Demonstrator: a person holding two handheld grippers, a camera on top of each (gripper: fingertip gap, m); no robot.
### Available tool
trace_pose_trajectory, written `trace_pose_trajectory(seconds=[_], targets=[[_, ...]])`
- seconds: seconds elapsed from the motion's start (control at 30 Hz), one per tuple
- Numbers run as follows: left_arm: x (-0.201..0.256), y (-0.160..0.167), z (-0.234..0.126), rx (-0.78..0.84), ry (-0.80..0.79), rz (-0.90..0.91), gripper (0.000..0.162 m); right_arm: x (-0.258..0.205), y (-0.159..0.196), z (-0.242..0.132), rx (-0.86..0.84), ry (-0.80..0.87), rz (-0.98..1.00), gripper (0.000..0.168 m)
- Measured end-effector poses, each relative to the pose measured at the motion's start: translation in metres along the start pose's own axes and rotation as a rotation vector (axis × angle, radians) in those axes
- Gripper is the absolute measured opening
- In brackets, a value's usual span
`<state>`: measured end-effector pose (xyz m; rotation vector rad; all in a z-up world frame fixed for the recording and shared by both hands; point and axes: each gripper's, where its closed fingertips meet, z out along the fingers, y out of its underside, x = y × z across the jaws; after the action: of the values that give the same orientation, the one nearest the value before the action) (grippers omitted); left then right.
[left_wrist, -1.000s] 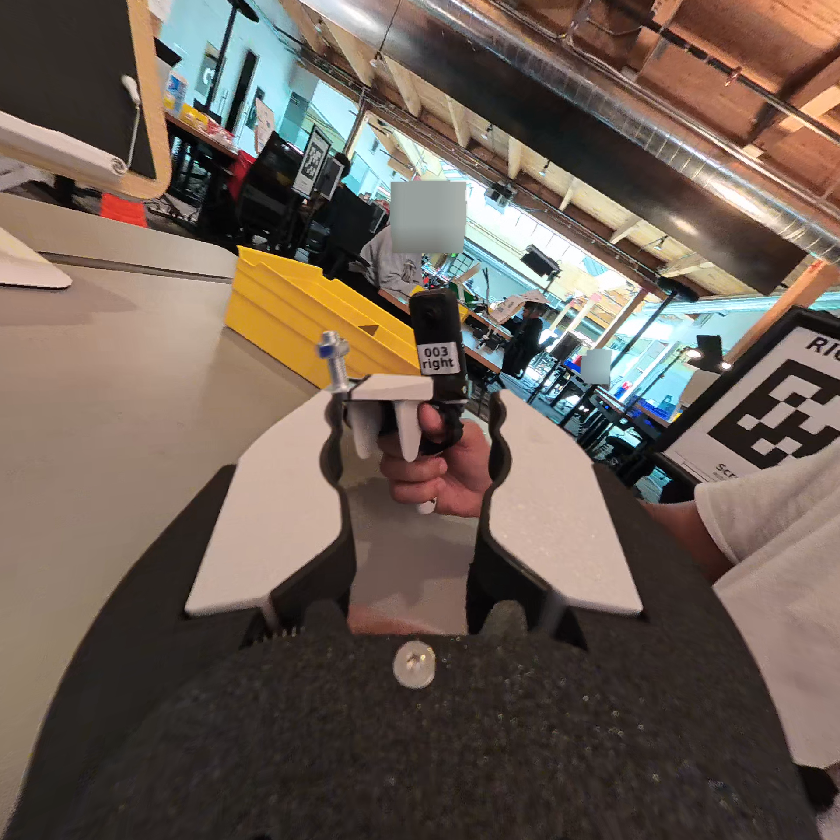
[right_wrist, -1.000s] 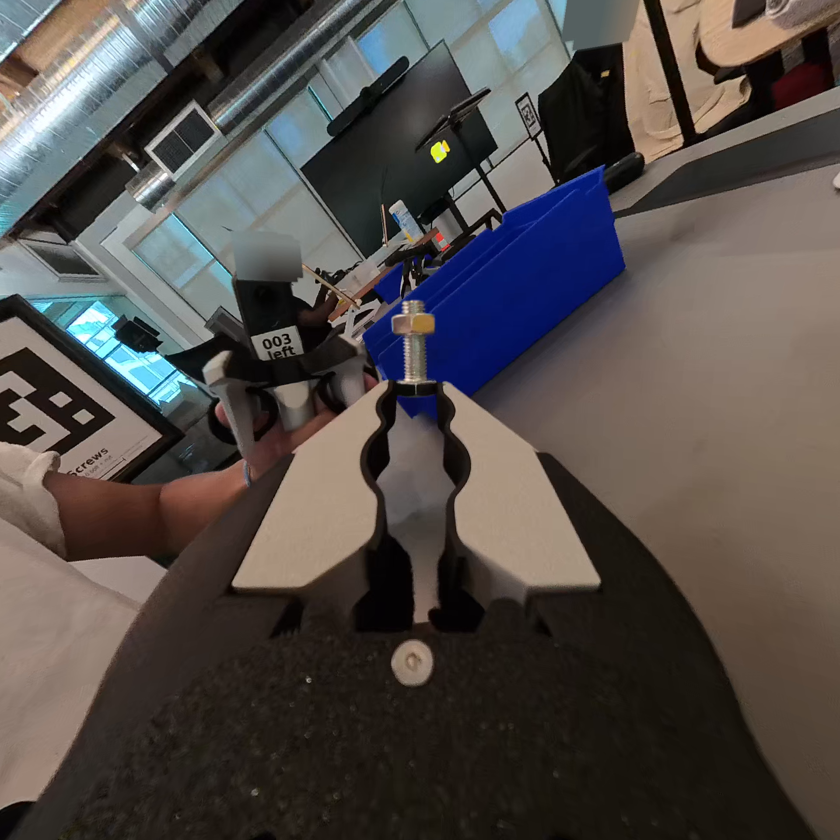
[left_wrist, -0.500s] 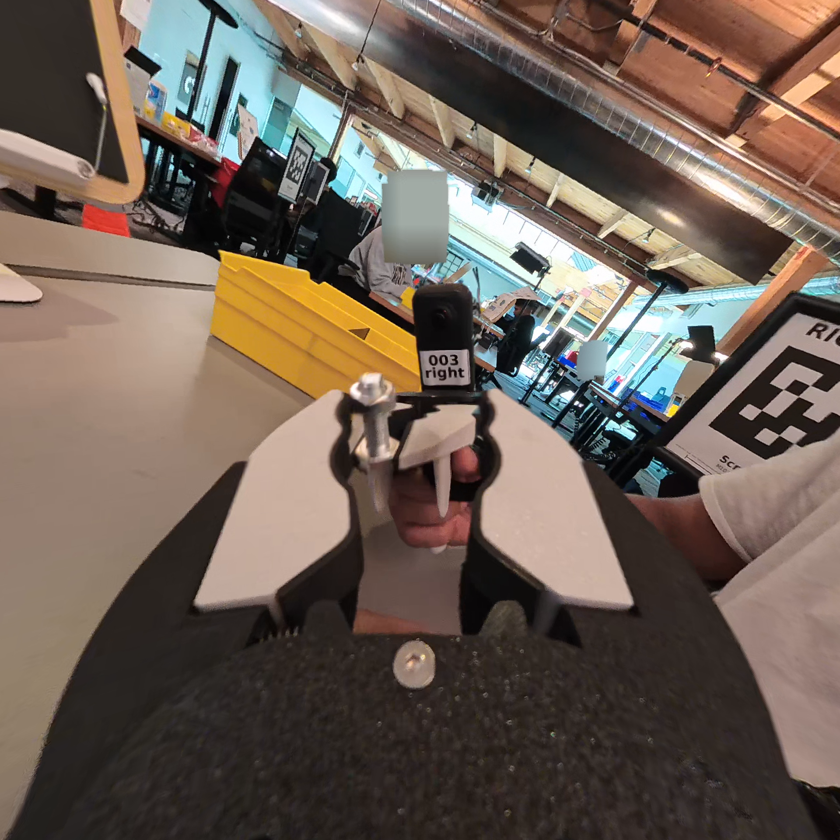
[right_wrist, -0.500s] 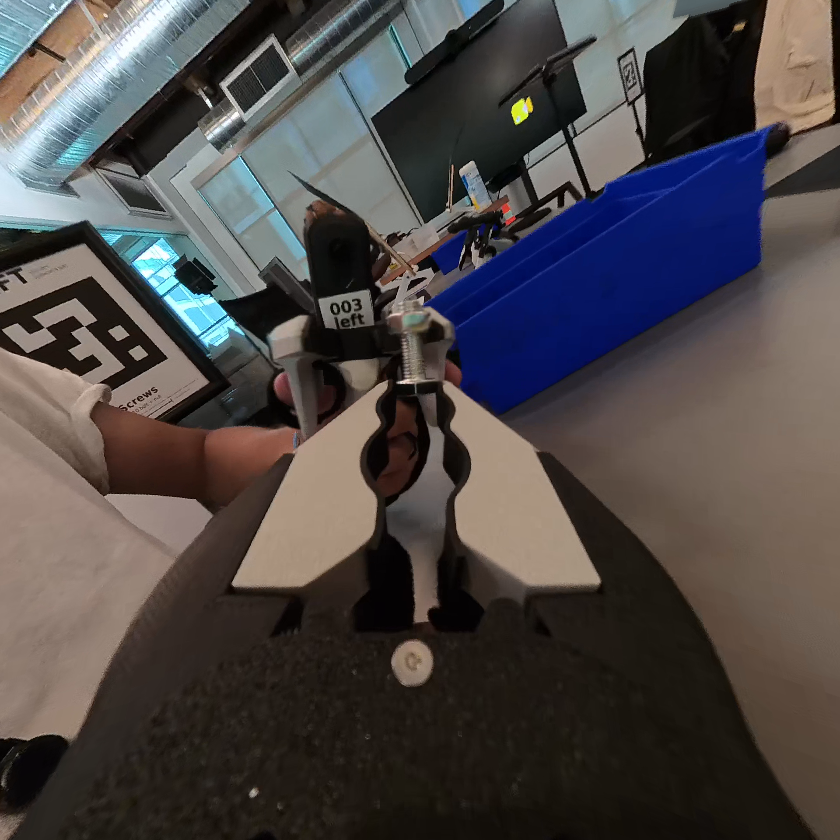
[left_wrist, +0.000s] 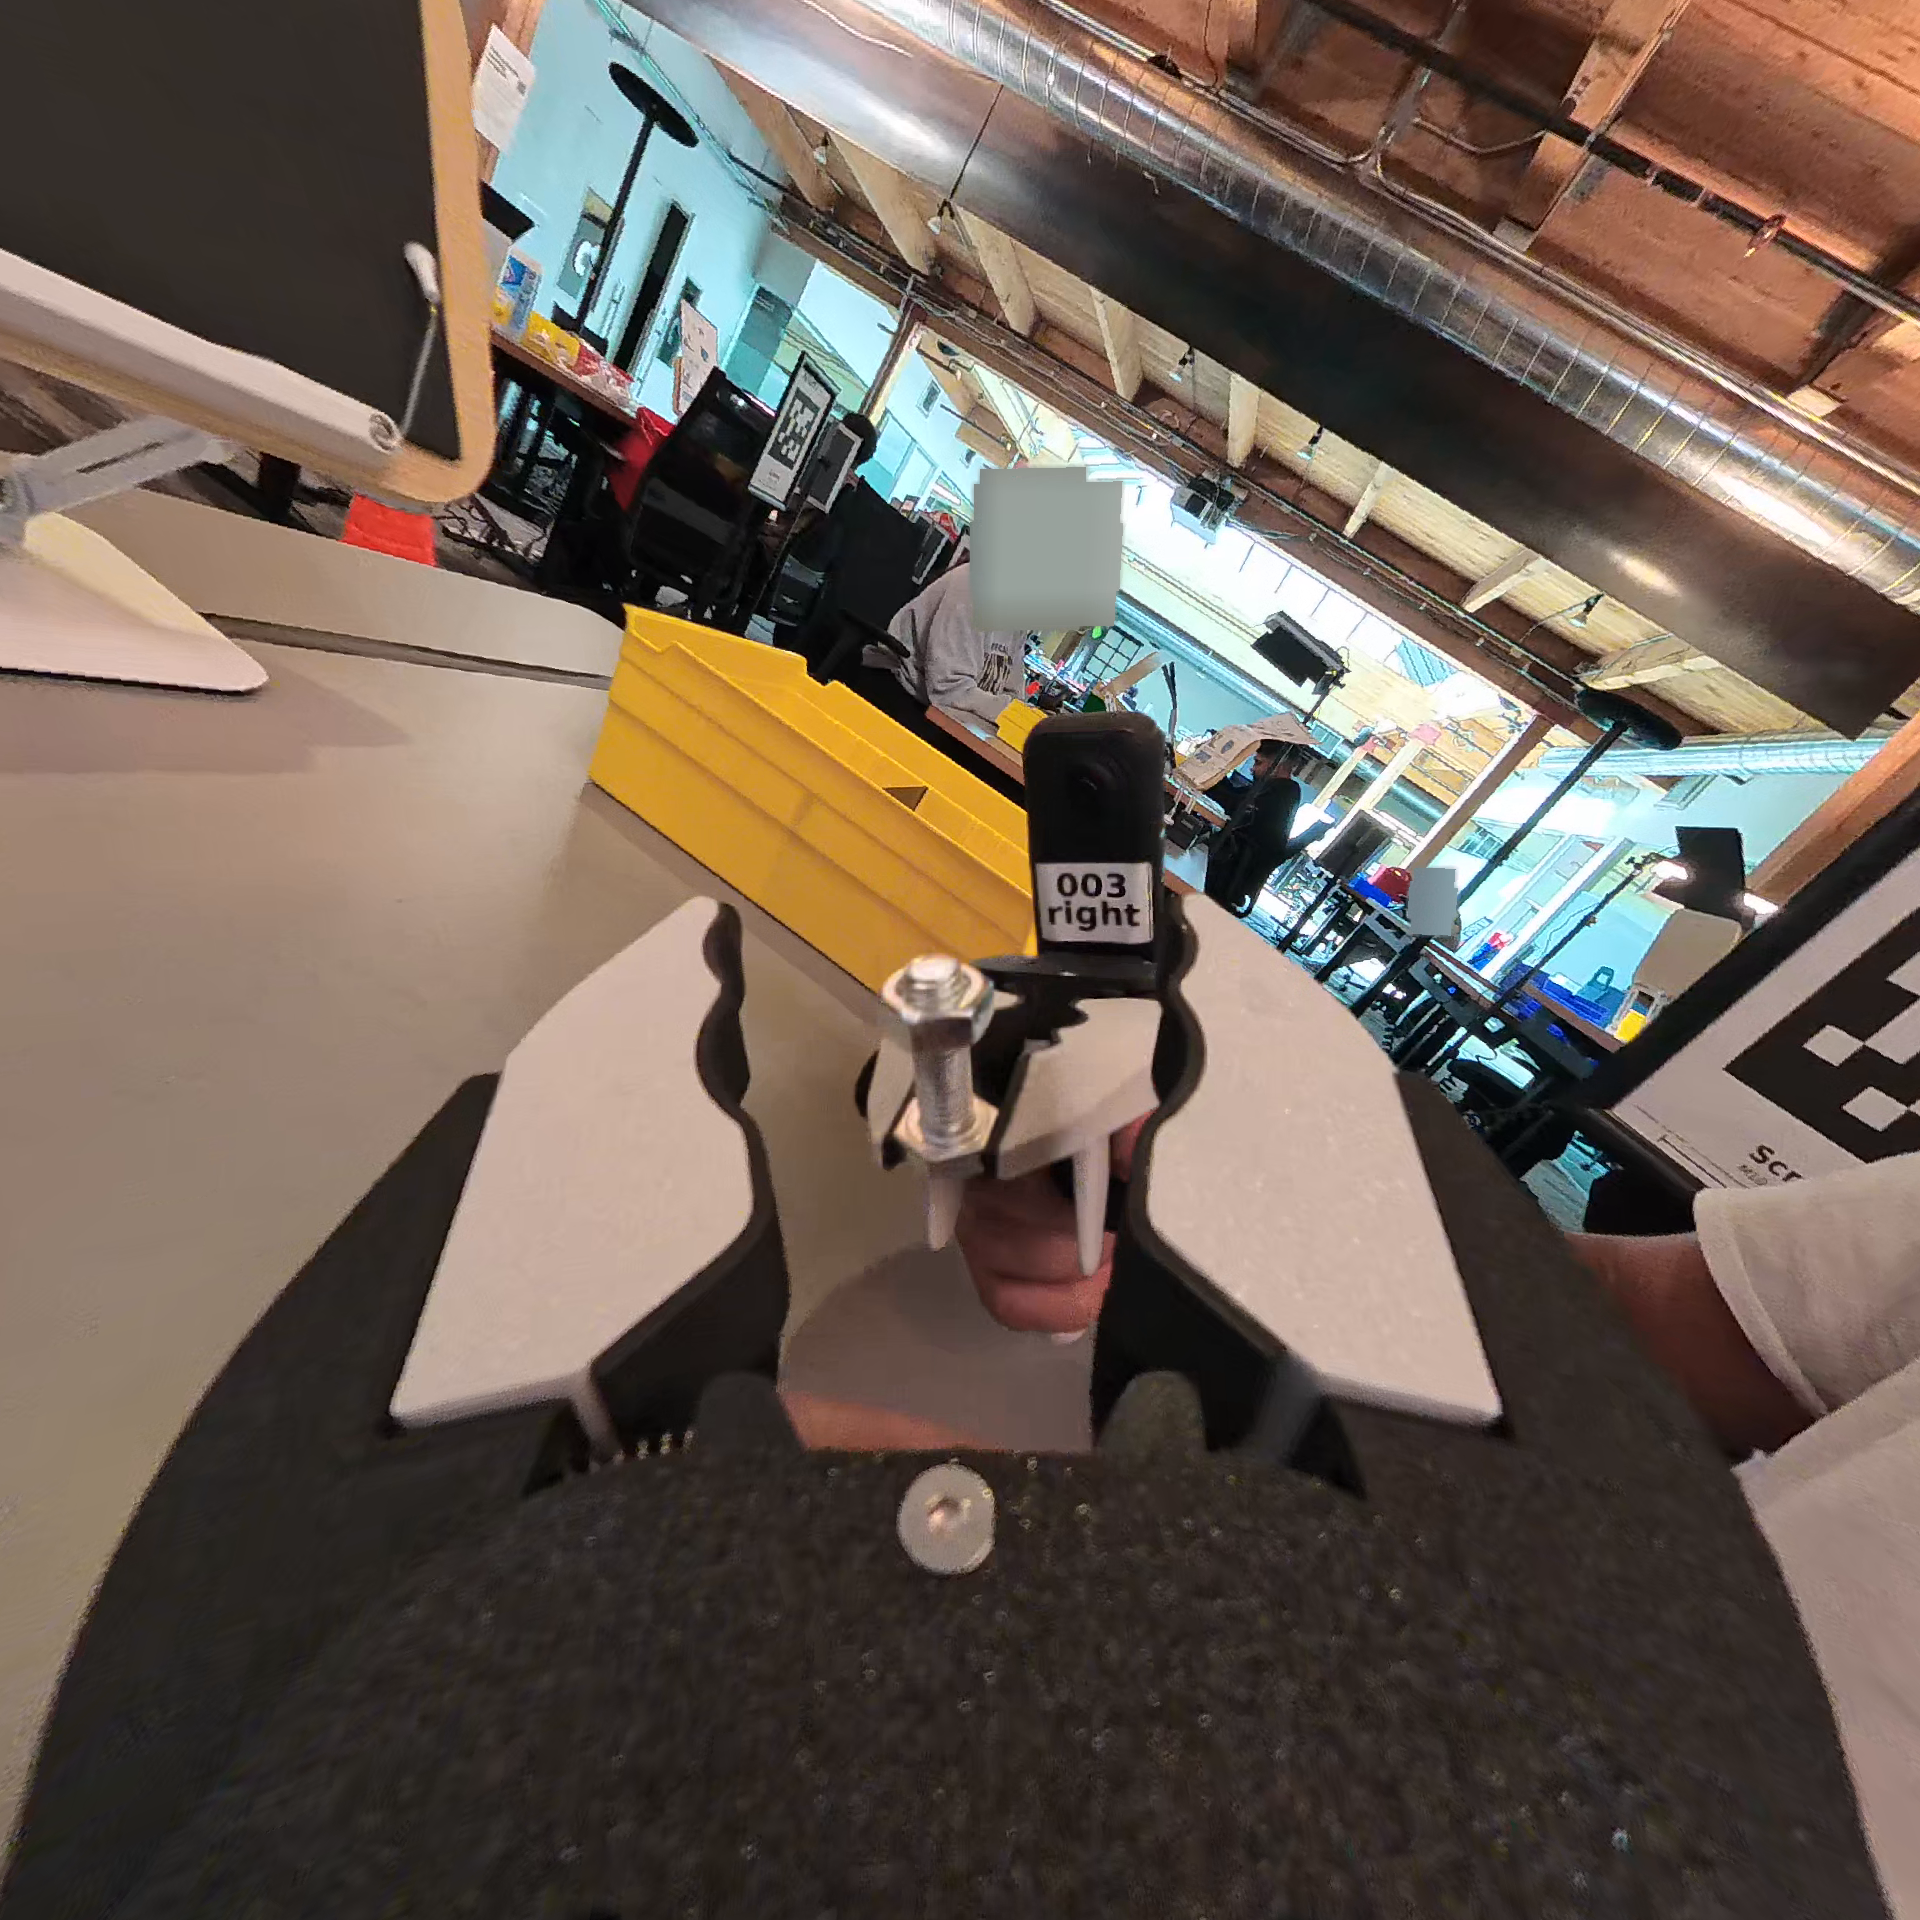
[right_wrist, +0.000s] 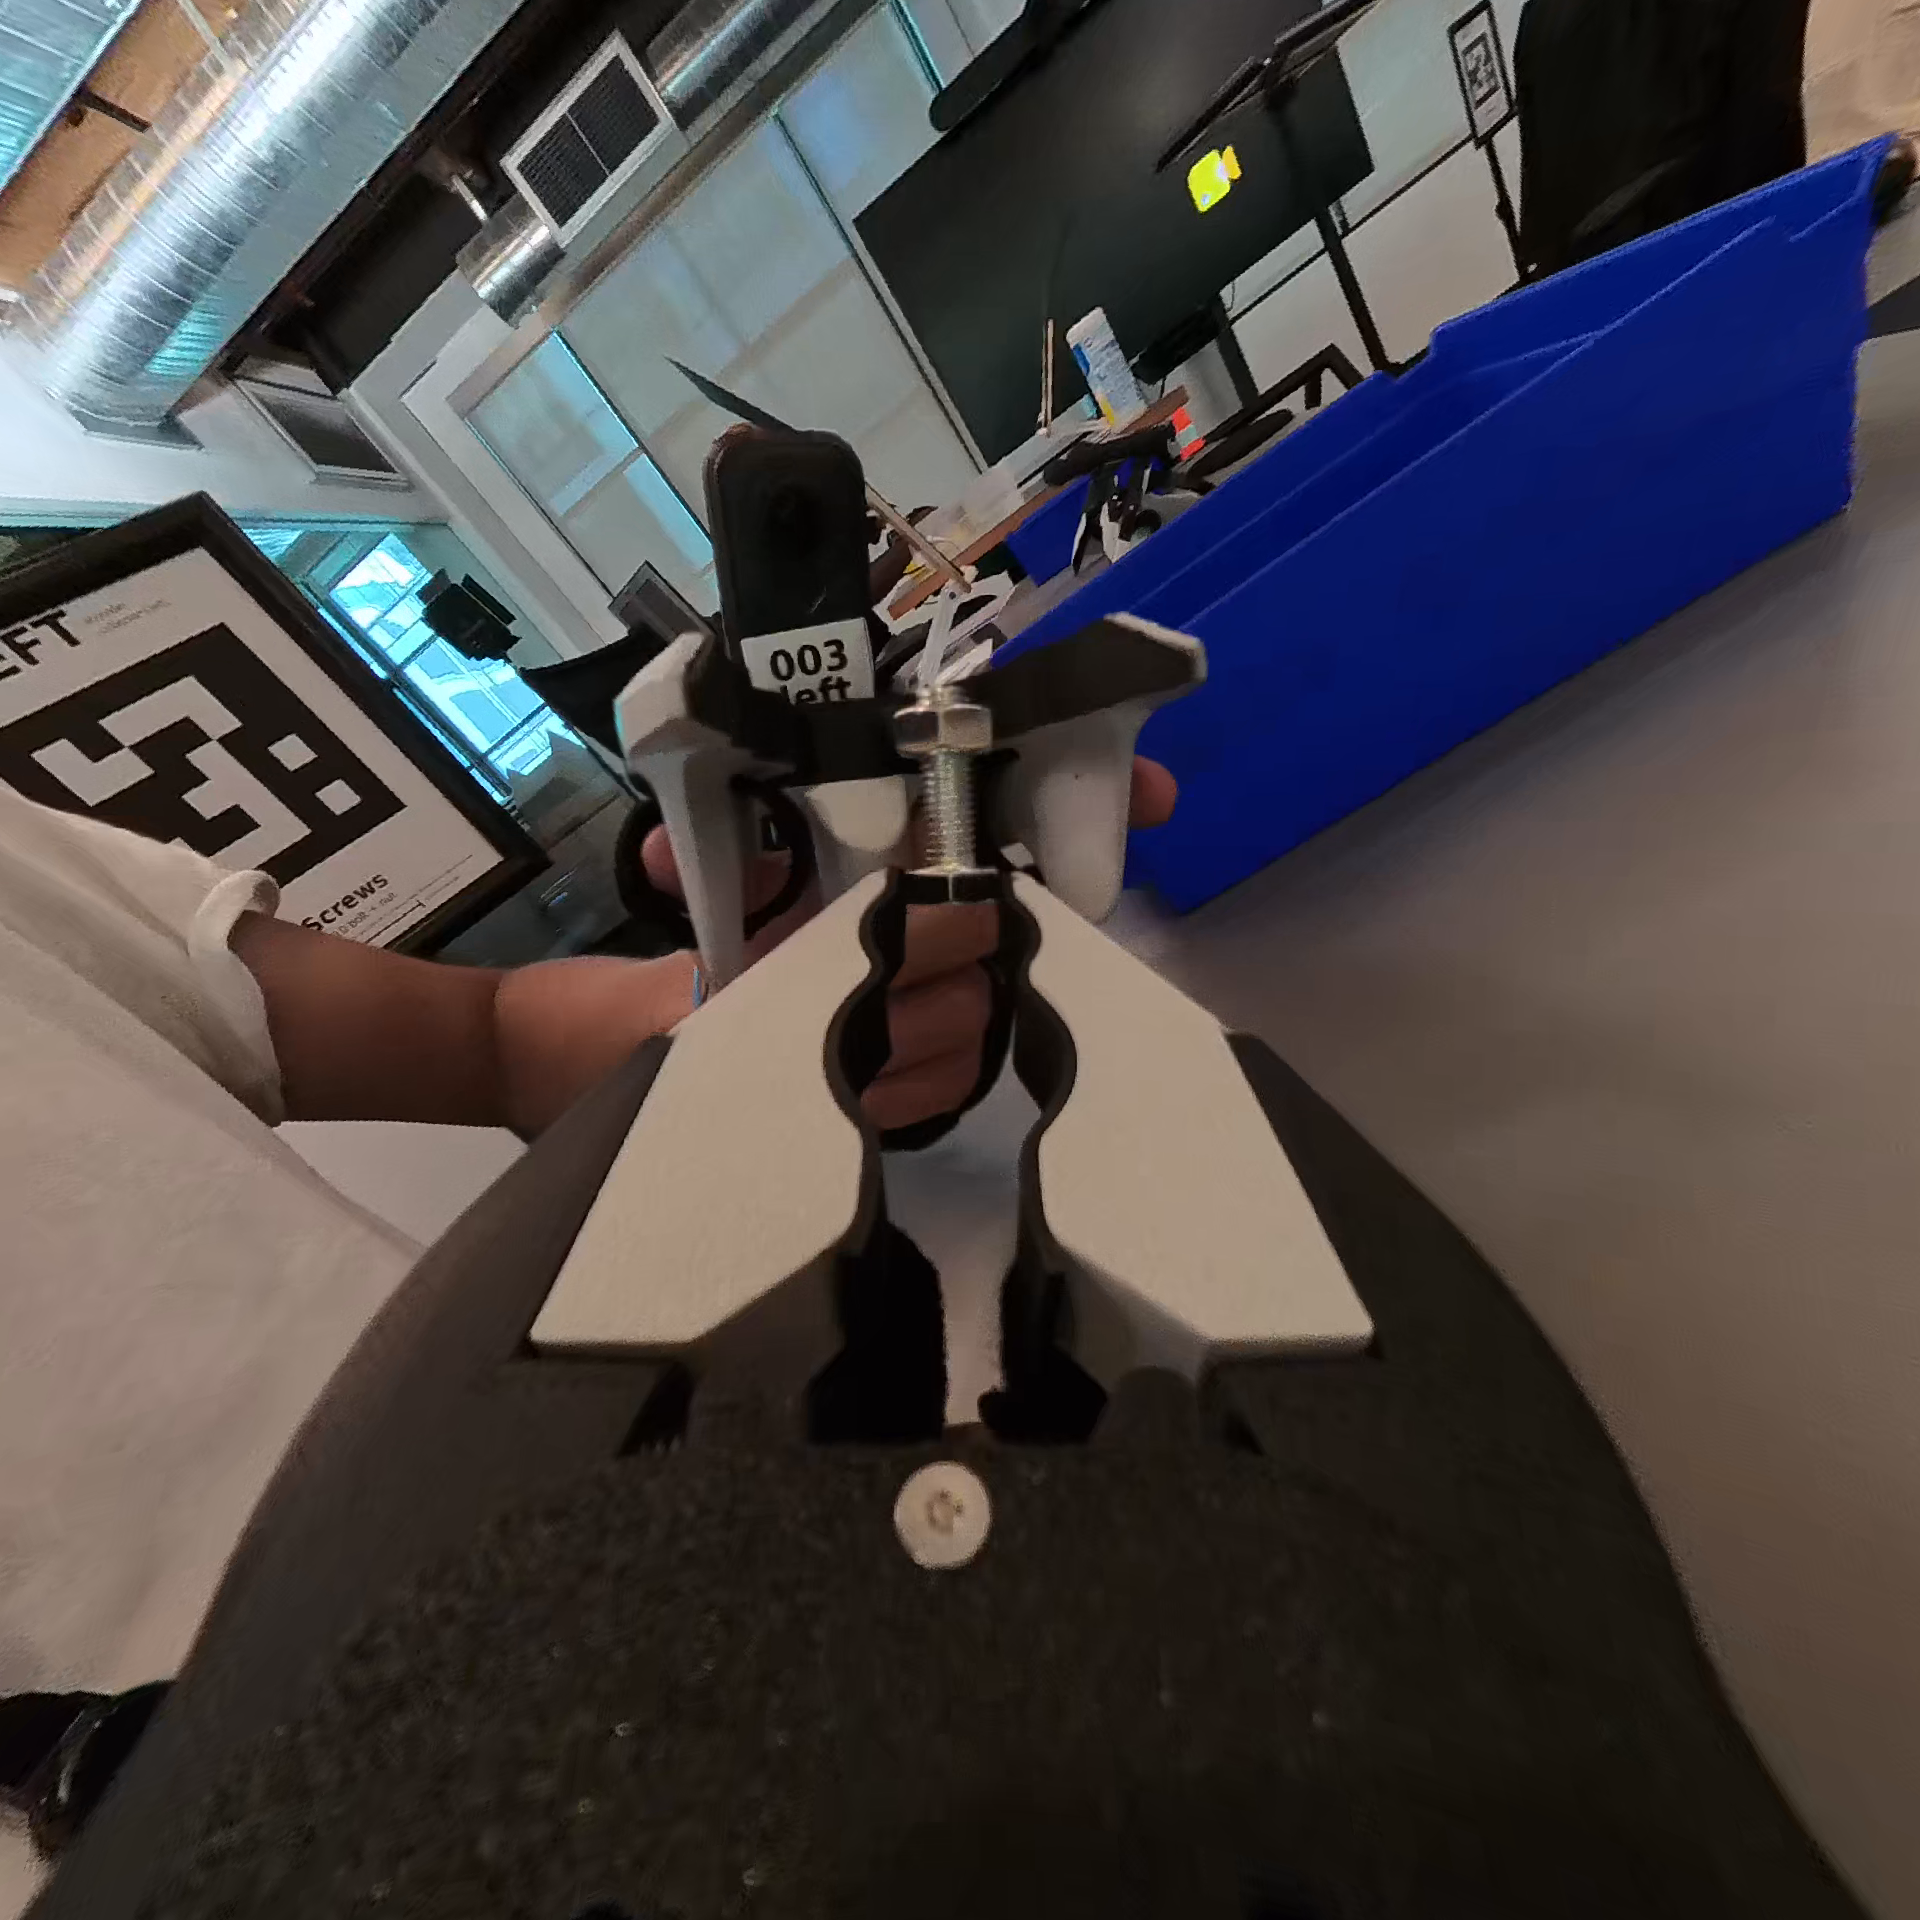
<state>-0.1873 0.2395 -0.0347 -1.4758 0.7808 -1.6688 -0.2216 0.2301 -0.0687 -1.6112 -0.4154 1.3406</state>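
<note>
My right gripper (right_wrist: 948, 885) is shut on the lower end of a silver bolt (right_wrist: 943, 805). The bolt stands upright with a hex nut (right_wrist: 941, 727) near its top. My left gripper (left_wrist: 951, 935) is open, with its two white fingers wide apart. In the left wrist view the bolt (left_wrist: 940, 1060) and the right gripper (left_wrist: 940, 1148) sit between those fingers without touching them. In the right wrist view the left gripper (right_wrist: 904, 748) faces me just behind the bolt, at the height of the nut. A hand holds each gripper.
A yellow bin (left_wrist: 779, 790) stands on the grey table (left_wrist: 260, 987) behind the grippers. A blue bin (right_wrist: 1507, 623) stands at the right. A framed black-and-white marker sign (right_wrist: 177, 748) stands near the person. A white monitor stand (left_wrist: 104, 623) is at the far left.
The two grippers have come together. The bolt, held off to the left of the left gripper's fingers a second ago, now stands between them. The right gripper has stayed shut on it.
</note>
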Motion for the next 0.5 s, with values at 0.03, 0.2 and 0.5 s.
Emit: trace_pose_trajectory(seconds=[0.03, 0.2, 0.5], targets=[[0.003, 0.002, 0.001, -0.002, 0.014, 0.002, 0.075, 0.000, 0.001, 0.003, -0.001, 0.001, 0.001, 0.017], [0.015, -0.002, -0.005, 0.007, 0.068, 0.021, 0.071, 0.019, -0.015, -0.015, 0.063, 0.059, 0.015, 0.016], [0.010, 0.000, -0.009, -0.006, 0.057, -0.002, 0.069, 0.031, -0.028, -0.037, 0.105, 0.111, 0.013, 0.017]])
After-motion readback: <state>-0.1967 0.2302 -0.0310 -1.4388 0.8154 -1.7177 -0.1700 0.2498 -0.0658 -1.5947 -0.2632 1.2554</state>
